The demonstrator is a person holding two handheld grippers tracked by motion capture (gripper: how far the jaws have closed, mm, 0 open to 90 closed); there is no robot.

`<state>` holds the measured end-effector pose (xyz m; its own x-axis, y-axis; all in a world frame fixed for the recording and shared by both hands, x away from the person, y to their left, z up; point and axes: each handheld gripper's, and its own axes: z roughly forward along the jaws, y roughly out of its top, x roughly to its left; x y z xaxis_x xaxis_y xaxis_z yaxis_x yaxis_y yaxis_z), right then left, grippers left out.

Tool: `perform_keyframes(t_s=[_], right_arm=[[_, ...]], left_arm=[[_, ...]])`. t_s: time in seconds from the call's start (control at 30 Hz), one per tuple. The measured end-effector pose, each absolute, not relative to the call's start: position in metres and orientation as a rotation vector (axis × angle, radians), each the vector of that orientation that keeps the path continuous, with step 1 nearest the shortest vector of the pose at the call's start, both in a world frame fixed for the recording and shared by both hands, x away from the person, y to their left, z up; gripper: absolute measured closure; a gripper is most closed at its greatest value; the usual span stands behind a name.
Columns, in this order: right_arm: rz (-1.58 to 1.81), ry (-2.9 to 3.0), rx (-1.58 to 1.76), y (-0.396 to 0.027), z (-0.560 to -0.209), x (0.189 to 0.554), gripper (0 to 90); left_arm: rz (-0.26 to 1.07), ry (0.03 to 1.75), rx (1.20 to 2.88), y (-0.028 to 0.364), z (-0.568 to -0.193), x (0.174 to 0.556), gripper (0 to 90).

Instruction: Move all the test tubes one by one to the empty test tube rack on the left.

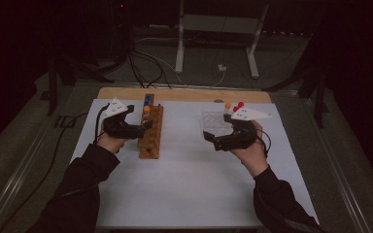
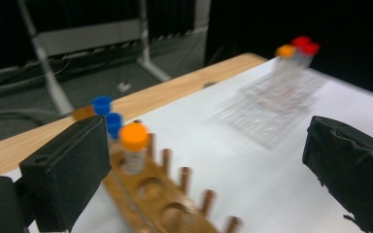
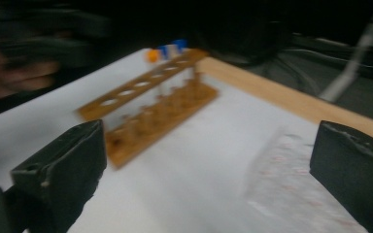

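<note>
A wooden tube rack (image 1: pixel 150 135) stands on the white table (image 1: pixel 184 184), left of the middle. At its far end are an orange-capped tube (image 1: pixel 146 109) and two blue-capped tubes (image 1: pixel 148 100). My left gripper (image 1: pixel 148 125) hovers beside the rack's far half, open and holding nothing. In the left gripper view its jaws stand wide apart (image 2: pixel 209 170), with the orange-capped tube (image 2: pixel 134 145) just right of the left jaw. My right gripper (image 1: pixel 209 138) is open and empty by a clear plastic tray (image 1: pixel 213 121). That tray carries an orange-capped tube (image 1: pixel 228 105) and red-capped tubes (image 1: pixel 239 106).
The rack (image 2: pixel 170 213) has several empty holes nearer me. A bare wooden strip (image 1: pixel 184 94) edges the table's far side. Beyond it are cables and a metal stand (image 1: pixel 179 43) on the floor. The right gripper view shows the rack (image 3: pixel 150 107) and tray (image 3: pixel 291 184) blurred.
</note>
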<state>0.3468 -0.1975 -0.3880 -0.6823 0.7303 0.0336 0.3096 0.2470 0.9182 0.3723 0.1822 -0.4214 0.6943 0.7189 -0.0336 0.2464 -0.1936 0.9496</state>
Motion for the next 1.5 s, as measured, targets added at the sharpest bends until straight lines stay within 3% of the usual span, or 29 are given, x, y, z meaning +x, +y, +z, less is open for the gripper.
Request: perform_keyframes(t_s=[0.27,0.33,0.6,1.5], right_arm=[[1.350,2.047,1.064,-0.221,-0.372,0.389,16.9],[1.337,2.040,1.082,-0.225,-0.372,0.399,26.6],[1.225,2.039,1.233,-0.234,-0.378,0.433,41.2],[0.860,2.120,1.426,-0.223,-0.397,0.490,58.0]], left_arm=[[0.454,0.698,1.724,0.187,-0.431,0.330,2.0],[0.468,0.687,1.724,0.186,-0.433,0.323,2.0],[0.468,0.676,1.738,0.185,-0.438,0.318,2.0],[0.428,0.674,1.758,0.183,-0.444,0.320,1.9]])
